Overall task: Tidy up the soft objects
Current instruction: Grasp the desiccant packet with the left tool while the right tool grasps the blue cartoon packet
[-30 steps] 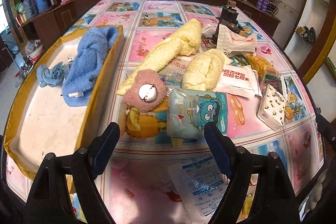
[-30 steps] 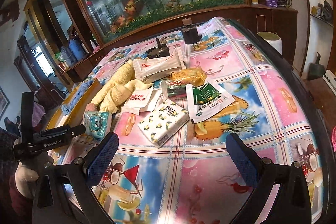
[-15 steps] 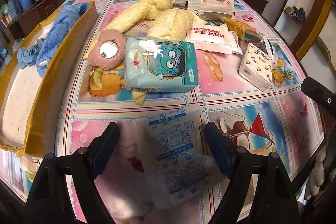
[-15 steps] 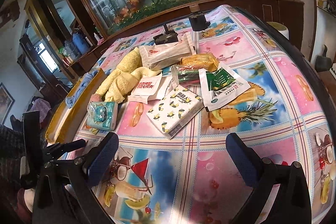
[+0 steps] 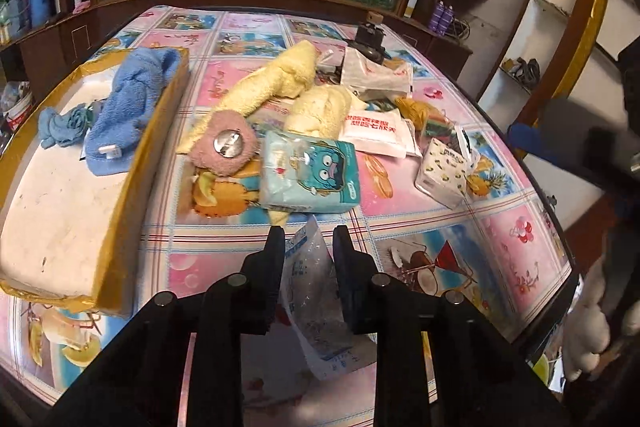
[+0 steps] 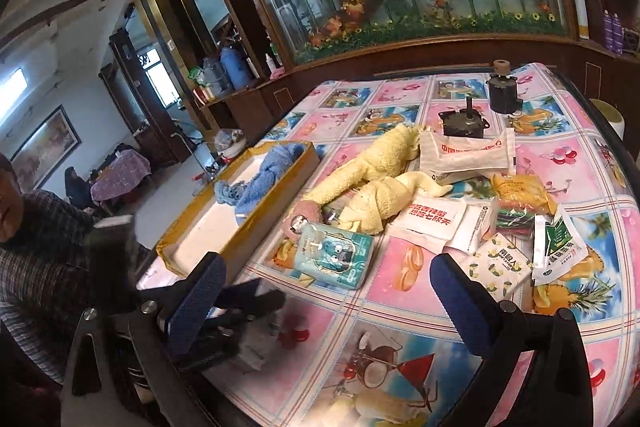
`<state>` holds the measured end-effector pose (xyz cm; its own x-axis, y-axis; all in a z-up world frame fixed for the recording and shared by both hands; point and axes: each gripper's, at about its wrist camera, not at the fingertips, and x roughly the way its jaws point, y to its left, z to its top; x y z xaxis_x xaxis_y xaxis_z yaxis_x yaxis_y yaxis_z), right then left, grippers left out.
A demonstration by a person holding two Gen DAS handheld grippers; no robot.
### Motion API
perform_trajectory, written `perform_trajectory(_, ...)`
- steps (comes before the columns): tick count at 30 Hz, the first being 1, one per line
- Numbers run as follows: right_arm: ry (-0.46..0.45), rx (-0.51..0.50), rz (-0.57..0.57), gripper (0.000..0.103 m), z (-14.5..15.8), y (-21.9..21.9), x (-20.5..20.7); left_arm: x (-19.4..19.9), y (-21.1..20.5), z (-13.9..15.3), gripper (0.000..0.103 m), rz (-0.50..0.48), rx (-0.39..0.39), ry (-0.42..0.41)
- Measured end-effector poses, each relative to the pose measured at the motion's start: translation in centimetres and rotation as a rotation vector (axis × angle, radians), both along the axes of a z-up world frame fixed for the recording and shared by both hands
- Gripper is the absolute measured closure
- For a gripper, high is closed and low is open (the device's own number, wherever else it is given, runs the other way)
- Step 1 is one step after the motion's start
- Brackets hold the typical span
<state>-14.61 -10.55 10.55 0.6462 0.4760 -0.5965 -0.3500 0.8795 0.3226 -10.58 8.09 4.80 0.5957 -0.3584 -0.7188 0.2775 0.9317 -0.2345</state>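
My left gripper is shut on a clear plastic packet with blue print, lifted near the table's front edge. Just beyond it lie a teal cartoon tissue pack, a pink fuzzy round item and yellow towels. A gold-edged tray on the left holds a blue towel. My right gripper is open above the table, with nothing between its fingers; in its view the teal tissue pack lies ahead and the blurred left gripper is at lower left.
More packets crowd the right half: a white red-lettered one, a lemon-print tissue pack, a green-white sachet, a large white bag. Two dark metal motors stand at the back. A person stands at left.
My left gripper has shut on the clear packet and raised it off the table. The right gripper has swung left and lower, still open.
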Motion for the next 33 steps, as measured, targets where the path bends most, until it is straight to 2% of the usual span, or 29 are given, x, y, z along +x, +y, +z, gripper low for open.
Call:
perform_trajectory(4, 0.088, -0.09, 0.041, 0.0, -3.4, 1.1, 2.8, 0.0, 1.8, -0.4, 0.08, 0.017, -0.062, 0.036)
perform_trajectory(6, 0.118, -0.113, 0.066, 0.0, -4.4, 2.0, 4.4, -0.3, 1.8, -0.7, 0.066, 0.018, -0.058, 0.039)
perform_trajectory(7, 0.13, -0.118, 0.084, 0.0, -4.7, 2.6, 5.2, -0.6, 1.7, -0.8, 0.051, 0.019, -0.047, 0.042)
perform_trajectory(8, 0.144, -0.128, 0.115, 0.0, -5.0, 3.4, 6.2, -0.7, 1.5, -0.9, 0.045, 0.017, -0.041, 0.043)
perform_trajectory(11, 0.146, -0.224, 0.188, 0.0, -6.0, 6.1, 7.9, -1.3, 1.3, -1.3, 0.045, -0.005, -0.035, 0.053)
perform_trajectory(14, 0.22, -0.292, 0.215, 0.001, -8.2, 8.1, 9.8, -1.5, 0.9, -2.0, 0.045, -0.026, -0.005, 0.065)
perform_trajectory(15, 0.238, -0.283, 0.223, 0.004, -8.7, 8.4, 10.2, -1.6, 0.7, -2.2, 0.045, -0.034, 0.005, 0.072)
perform_trajectory(16, 0.259, -0.265, 0.236, 0.017, -9.3, 8.5, 10.5, -1.7, 0.4, -2.4, 0.045, -0.043, 0.014, 0.078)
perform_trajectory(18, 0.272, -0.245, 0.233, 0.022, -9.7, 8.3, 10.4, -1.9, -0.1, -2.7, 0.043, -0.06, 0.021, 0.082)
perform_trajectory(19, 0.274, -0.229, 0.233, 0.031, -9.5, 8.0, 10.2, -1.9, -0.3, -2.9, 0.039, -0.064, 0.029, 0.085)
perform_trajectory(21, 0.29, -0.192, 0.224, 0.065, -9.3, 6.8, 9.8, -1.8, -0.7, -3.2, 0.034, -0.071, 0.04, 0.096)
perform_trajectory(23, 0.308, -0.145, 0.205, 0.068, -9.0, 5.2, 9.2, -1.7, -0.9, -3.4, 0.032, -0.071, 0.046, 0.099)
perform_trajectory(25, 0.292, -0.153, 0.168, 0.069, -8.6, 3.6, 8.3, -1.7, -0.9, -3.3, 0.032, -0.067, 0.042, 0.1)
perform_trajectory(29, 0.282, -0.154, 0.131, 0.07, -8.5, 1.2, 6.3, -1.9, -0.5, -3.5, 0.022, -0.069, 0.041, 0.083)
perform_trajectory(33, 0.296, -0.115, 0.127, 0.072, -9.1, -0.3, 5.3, -1.8, -1.4, -3.6, 0.02, -0.075, 0.099, 0.075)
